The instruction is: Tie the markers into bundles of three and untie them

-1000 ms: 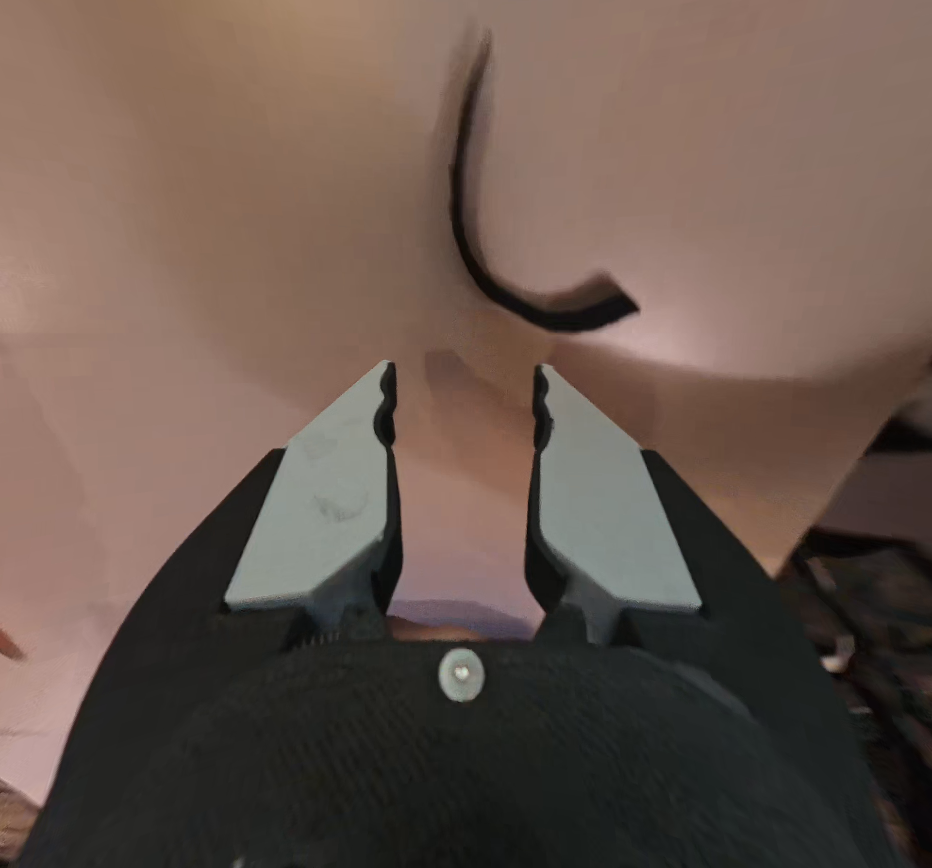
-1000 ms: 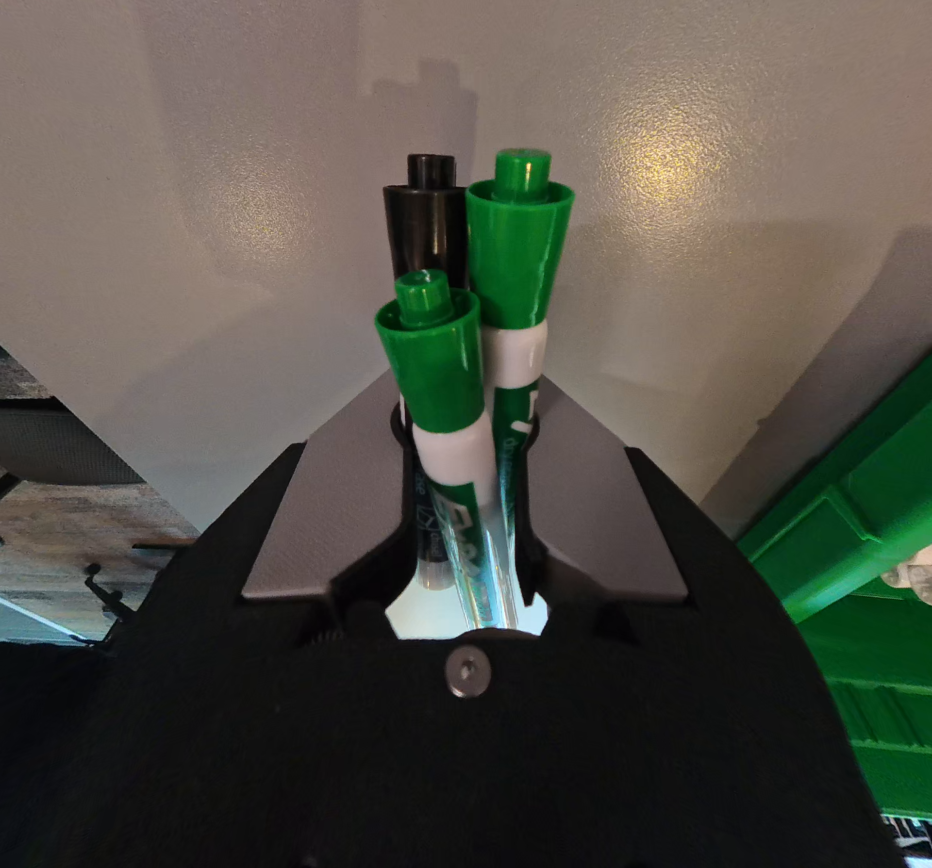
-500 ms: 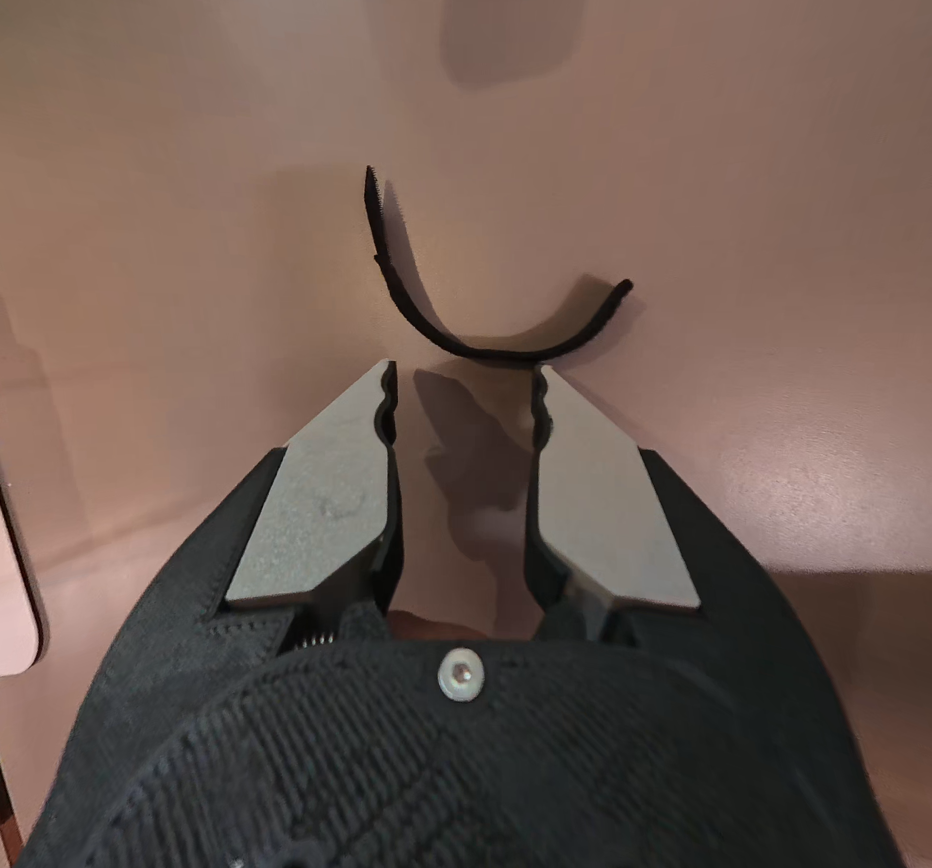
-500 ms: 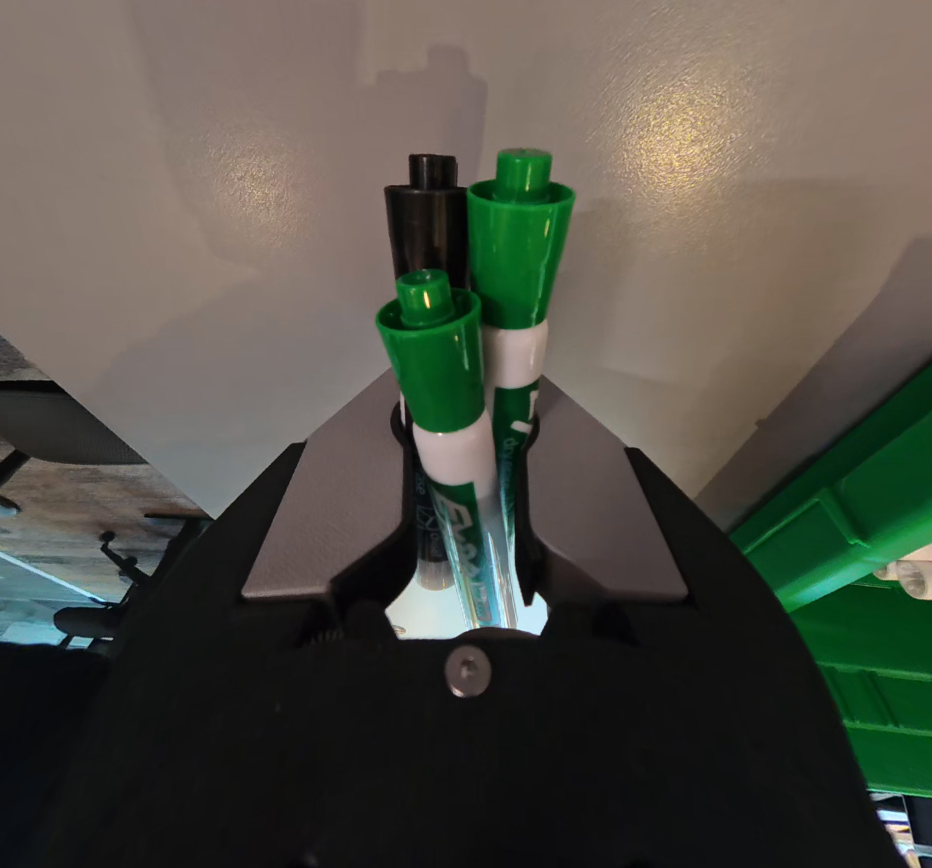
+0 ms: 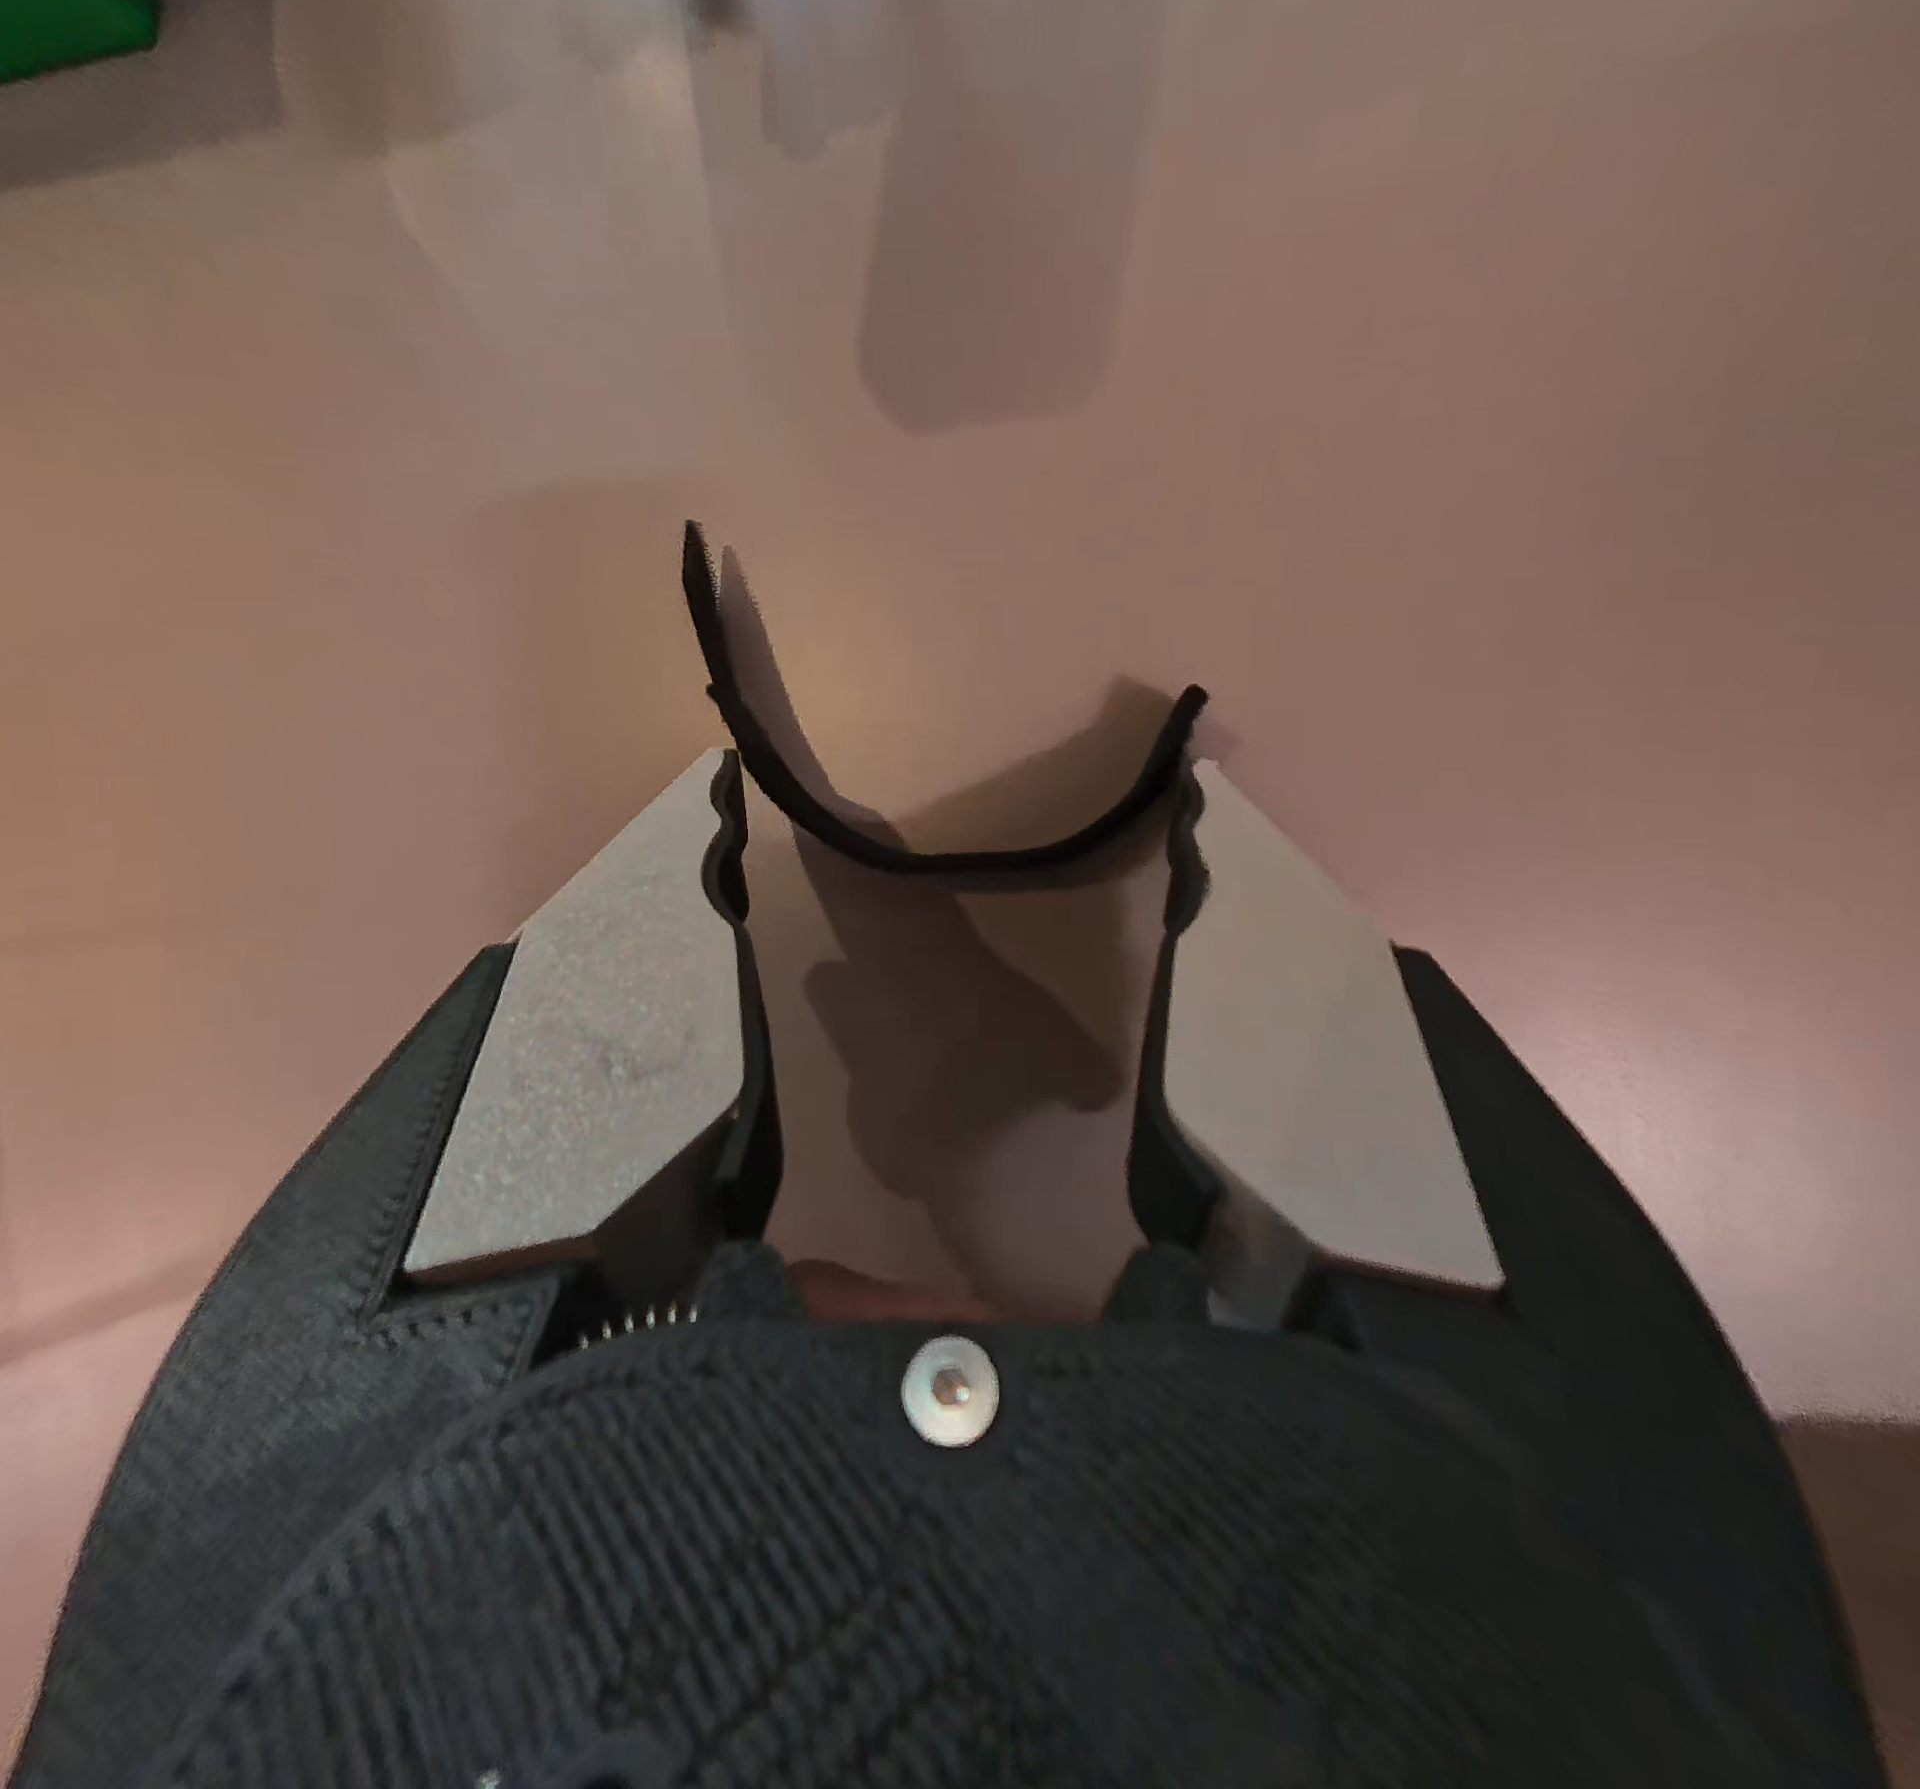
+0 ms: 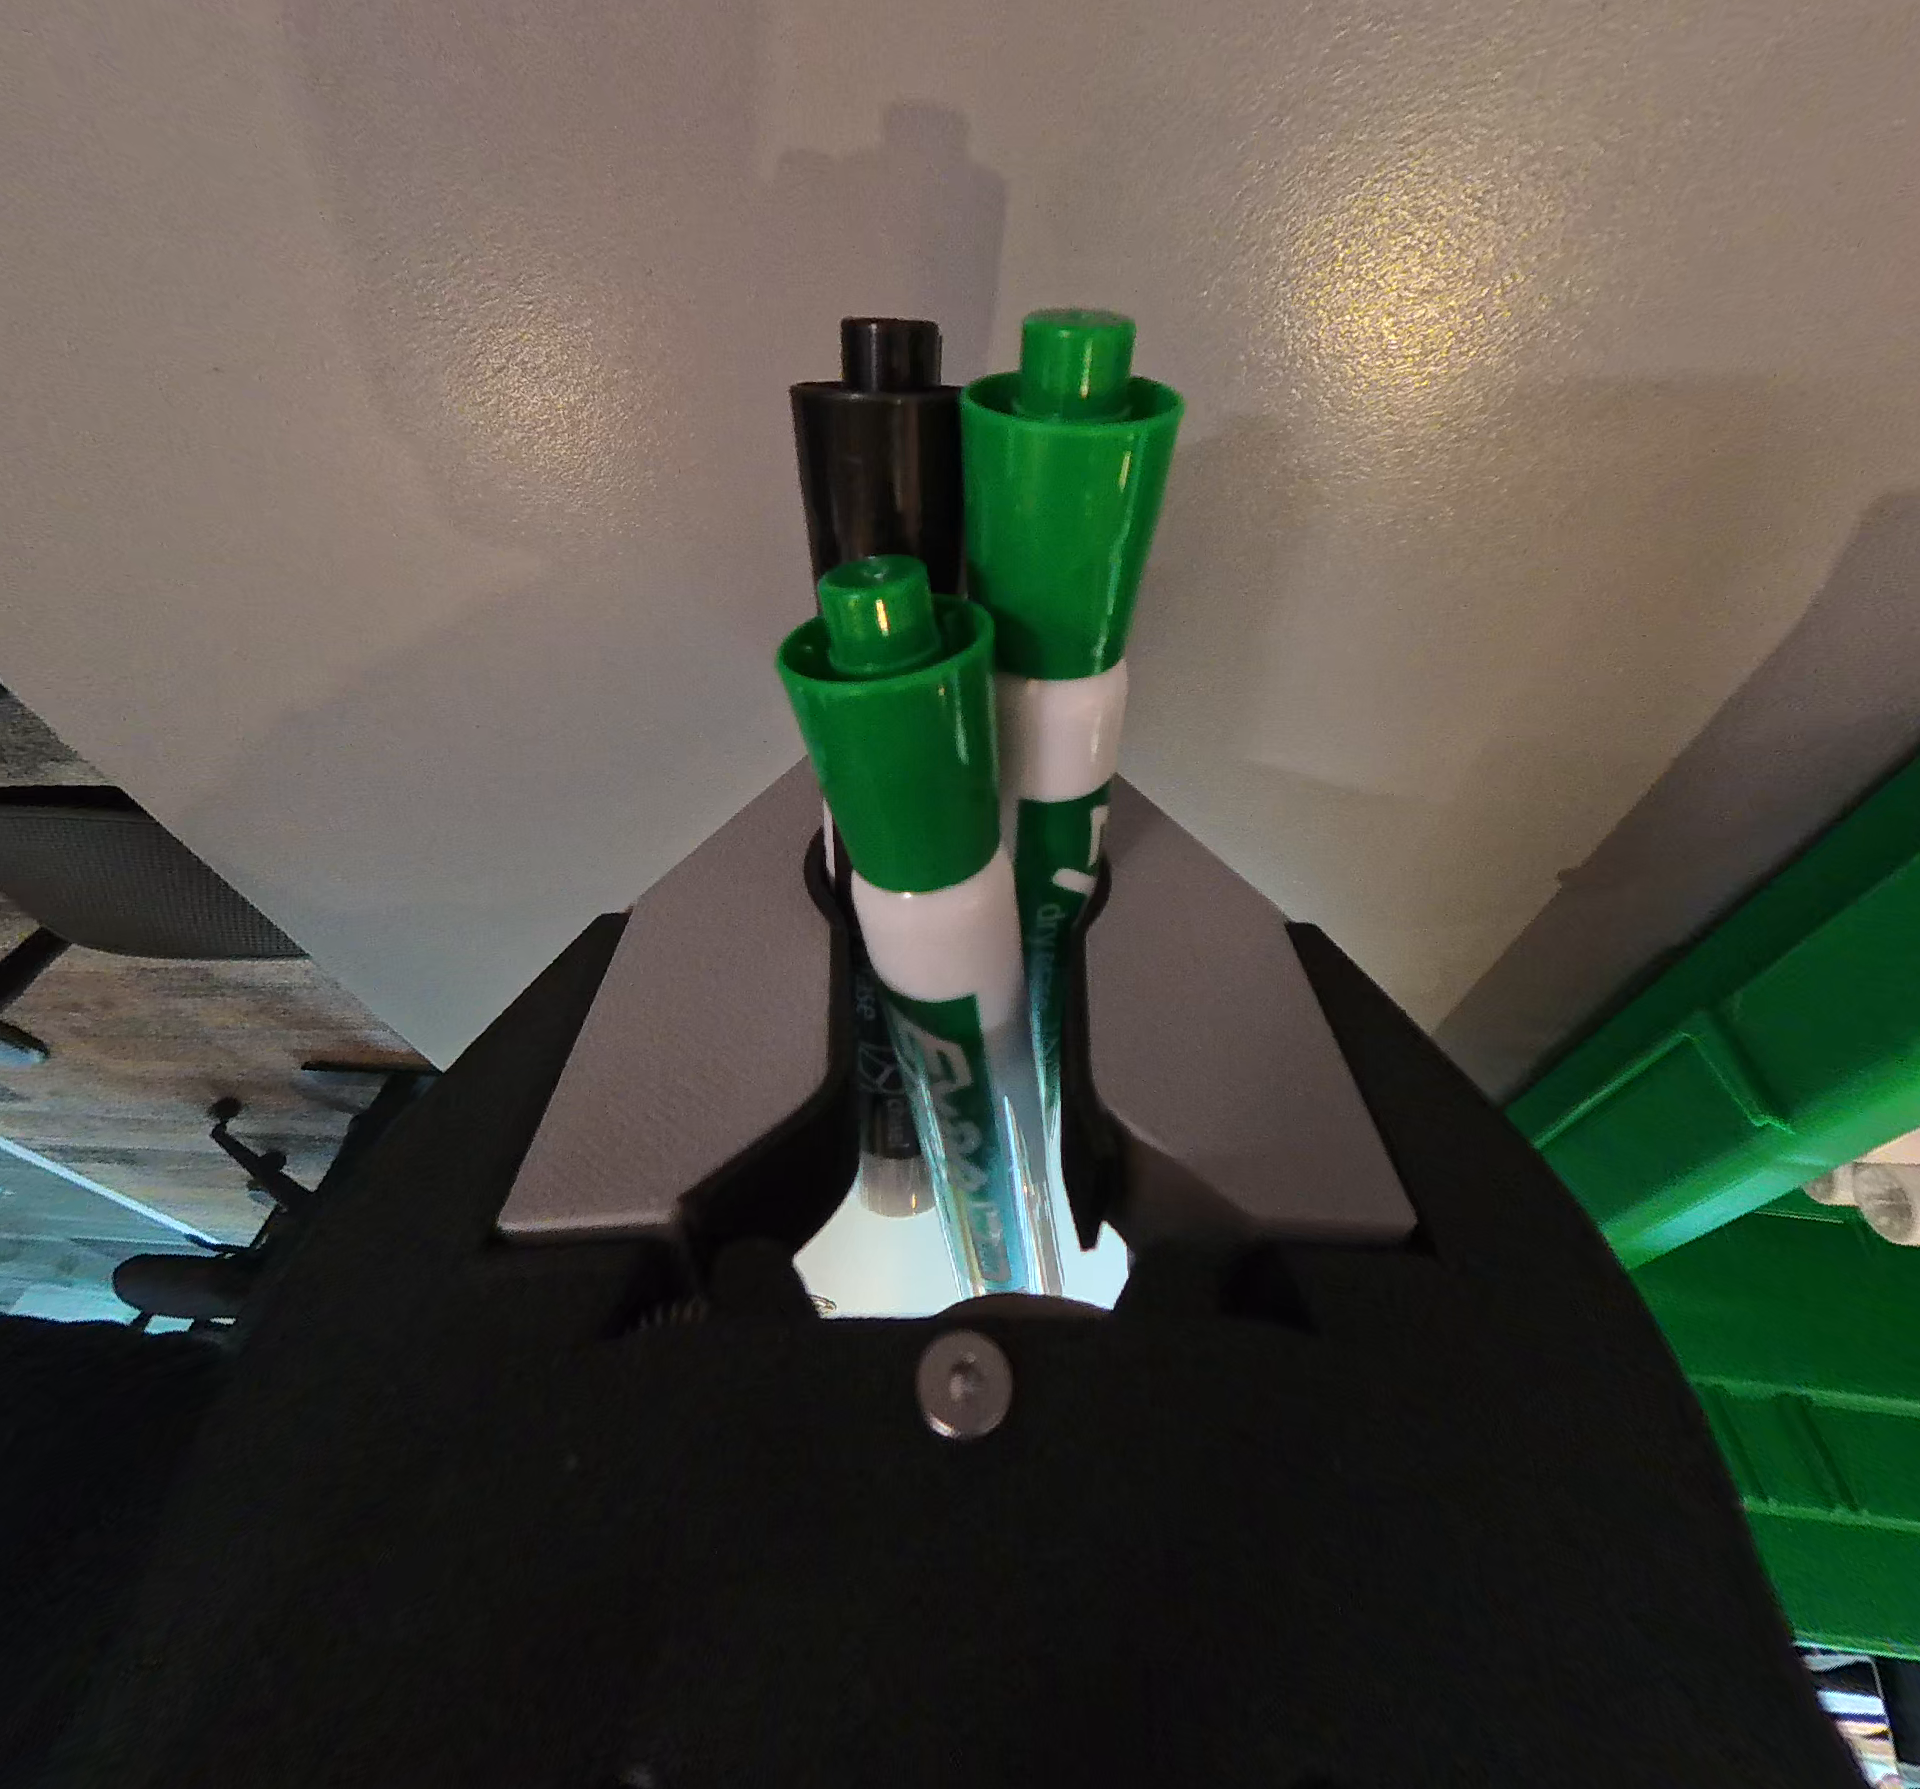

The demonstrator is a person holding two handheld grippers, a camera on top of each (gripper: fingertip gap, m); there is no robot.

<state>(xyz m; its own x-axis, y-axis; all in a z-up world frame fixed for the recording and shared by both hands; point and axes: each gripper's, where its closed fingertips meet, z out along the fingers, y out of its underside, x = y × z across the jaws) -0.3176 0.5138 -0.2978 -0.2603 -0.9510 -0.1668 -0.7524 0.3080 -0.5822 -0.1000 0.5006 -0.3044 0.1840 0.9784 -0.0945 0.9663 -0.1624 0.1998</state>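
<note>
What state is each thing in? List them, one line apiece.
Left tongs: open, astride the strap.
Black strap: unfastened, curled in a U on the table.
Right tongs: shut on the markers.
Three markers: capped, two green and one black, clamped together, unbound.
Green bin: contents unclear.

strap [image 5: 961, 856] on table [image 5: 1455, 389] between left jaws, bin [image 6: 1766, 1064] right of markers [image 6: 966, 700] — right jaws

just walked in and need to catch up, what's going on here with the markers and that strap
The right gripper is clamped on three markers, two green-capped and one black, held over the table. The left gripper is open around a curved black strap lying on the table, not yet gripping it. A green bin sits nearby.
</note>
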